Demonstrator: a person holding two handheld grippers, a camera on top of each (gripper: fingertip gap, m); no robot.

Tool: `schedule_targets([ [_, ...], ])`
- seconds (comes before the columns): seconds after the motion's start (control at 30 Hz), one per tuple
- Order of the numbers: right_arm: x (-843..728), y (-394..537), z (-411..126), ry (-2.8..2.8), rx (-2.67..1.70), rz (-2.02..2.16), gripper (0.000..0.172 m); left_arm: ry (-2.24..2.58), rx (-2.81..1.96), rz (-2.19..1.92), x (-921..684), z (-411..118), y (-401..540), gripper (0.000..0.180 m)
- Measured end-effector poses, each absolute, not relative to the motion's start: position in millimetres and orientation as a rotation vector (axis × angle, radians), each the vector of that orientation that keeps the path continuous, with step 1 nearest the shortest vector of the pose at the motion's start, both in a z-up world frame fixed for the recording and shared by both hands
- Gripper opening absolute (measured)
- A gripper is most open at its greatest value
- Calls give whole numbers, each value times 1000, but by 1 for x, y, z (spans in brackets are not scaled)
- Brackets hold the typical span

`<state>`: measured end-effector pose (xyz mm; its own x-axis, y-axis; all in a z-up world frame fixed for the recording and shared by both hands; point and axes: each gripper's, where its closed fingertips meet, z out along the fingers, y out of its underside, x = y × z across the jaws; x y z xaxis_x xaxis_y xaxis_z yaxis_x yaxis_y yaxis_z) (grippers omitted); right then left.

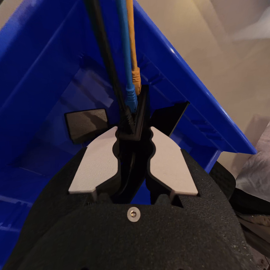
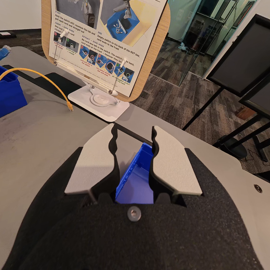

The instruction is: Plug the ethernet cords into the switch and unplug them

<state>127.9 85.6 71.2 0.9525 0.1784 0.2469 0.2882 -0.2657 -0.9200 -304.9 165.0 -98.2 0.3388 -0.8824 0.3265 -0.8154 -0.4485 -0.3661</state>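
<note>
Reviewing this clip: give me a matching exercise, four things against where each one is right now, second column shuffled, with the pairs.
Things:
1. black switch
2. blue cord plug
3. loose yellow cord plug
4. instruction sheet

Places:
A. lying on the grey table
B. propped on a white stand
C. between the left gripper fingers
D. seated in a port, beside an orange plug

Pairs: 1-C, 2-D, 3-A, 4-B

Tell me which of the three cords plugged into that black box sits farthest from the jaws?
The yellow ethernet cord: it enters the black switch at the far end, beyond the blue cord and the black cord nearest the jaws.
</note>
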Motion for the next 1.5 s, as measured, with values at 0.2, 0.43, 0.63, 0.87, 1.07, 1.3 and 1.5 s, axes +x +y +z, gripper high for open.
schedule_targets([
  [0.2,130,85,72,-337,-1850,-107,44,1592,-2418,-714,-301,-100,165,33],
  [0.43,130,86,70,-339,-1854,-103,44,1571,-2366,-715,-301,-95,164,28],
  [0.63,128,87,68,-342,-1858,-99,44,1555,-2313,-630,-308,-86,167,27],
  [0.87,125,88,66,-349,-1861,-93,44,1522,-2254,-454,-319,-78,173,27],
  [1.07,122,90,64,-360,-1865,-88,44,1472,-2137,-306,-322,-61,177,27],
  [1.3,114,93,58,-387,-1876,-87,44,1428,-2001,-217,-319,-37,177,27],
  [1.5,103,97,52,-419,-1887,-80,44,1424,-1907,-165,-309,-13,169,27],
])
